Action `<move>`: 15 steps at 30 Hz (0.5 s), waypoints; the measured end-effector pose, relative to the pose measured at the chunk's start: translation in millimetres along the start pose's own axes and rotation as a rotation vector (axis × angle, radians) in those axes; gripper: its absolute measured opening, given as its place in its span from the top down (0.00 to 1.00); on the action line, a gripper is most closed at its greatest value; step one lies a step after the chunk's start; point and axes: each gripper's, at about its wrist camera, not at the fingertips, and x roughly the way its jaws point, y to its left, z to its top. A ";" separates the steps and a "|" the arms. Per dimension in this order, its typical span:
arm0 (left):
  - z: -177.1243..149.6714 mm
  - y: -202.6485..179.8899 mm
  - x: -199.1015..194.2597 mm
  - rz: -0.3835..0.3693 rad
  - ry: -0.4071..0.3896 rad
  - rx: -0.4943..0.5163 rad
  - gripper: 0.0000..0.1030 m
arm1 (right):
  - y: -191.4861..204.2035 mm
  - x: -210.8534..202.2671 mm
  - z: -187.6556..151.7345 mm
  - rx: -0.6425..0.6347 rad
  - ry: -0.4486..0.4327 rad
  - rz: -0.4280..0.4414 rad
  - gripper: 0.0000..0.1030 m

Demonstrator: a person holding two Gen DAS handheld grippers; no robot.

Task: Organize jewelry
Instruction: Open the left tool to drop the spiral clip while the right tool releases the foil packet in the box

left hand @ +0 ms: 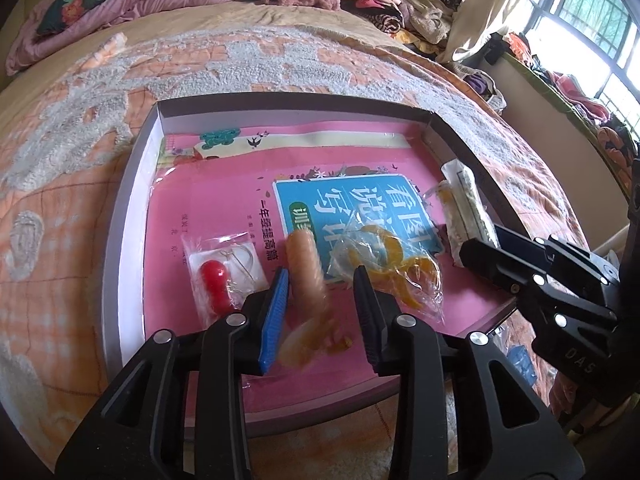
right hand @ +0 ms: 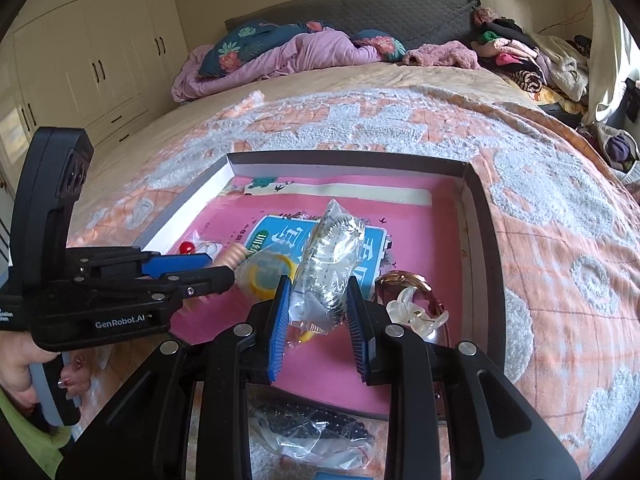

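Observation:
A shallow box (left hand: 132, 184) lined with a pink book lies on the bed. My left gripper (left hand: 322, 272) hangs low over it, jaws apart around a blurred peach hair clip (left hand: 306, 276). The clip lies against the blue left pad (left hand: 276, 312) and stands clear of the right one. My right gripper (right hand: 319, 280) is shut on a clear bag (right hand: 332, 256) with a silvery toothed piece inside, held above the box. From the left wrist that bag (left hand: 466, 204) shows at the box's right side, at the right gripper (left hand: 480, 242).
In the box lie a bag with red beads (left hand: 216, 276), a bag of yellow rings (left hand: 384, 260) and a rose-gold piece with a clear claw clip (right hand: 416, 308). A bag of dark beads (right hand: 316, 428) lies outside the near edge. Bedding and clothes are piled at the headboard.

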 end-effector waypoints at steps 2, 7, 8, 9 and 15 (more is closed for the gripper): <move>0.2 0.4 -1.5 0.002 -0.004 -0.001 0.68 | 0.0 1.2 -1.2 -0.001 0.005 0.000 0.75; 0.9 2.0 -6.2 0.005 -0.013 -0.004 0.67 | -3.9 3.9 -2.8 0.014 0.019 -0.001 0.72; 1.2 2.5 -8.1 0.006 -0.018 -0.007 0.66 | -4.1 4.1 -3.0 0.017 0.020 0.000 0.72; 1.9 3.2 -9.1 0.005 -0.020 -0.008 0.64 | -4.6 3.6 -3.3 0.018 0.019 0.001 0.72; 2.2 6.1 -19.2 0.023 -0.045 -0.014 0.62 | -3.0 -5.4 -2.2 0.032 -0.001 0.021 0.62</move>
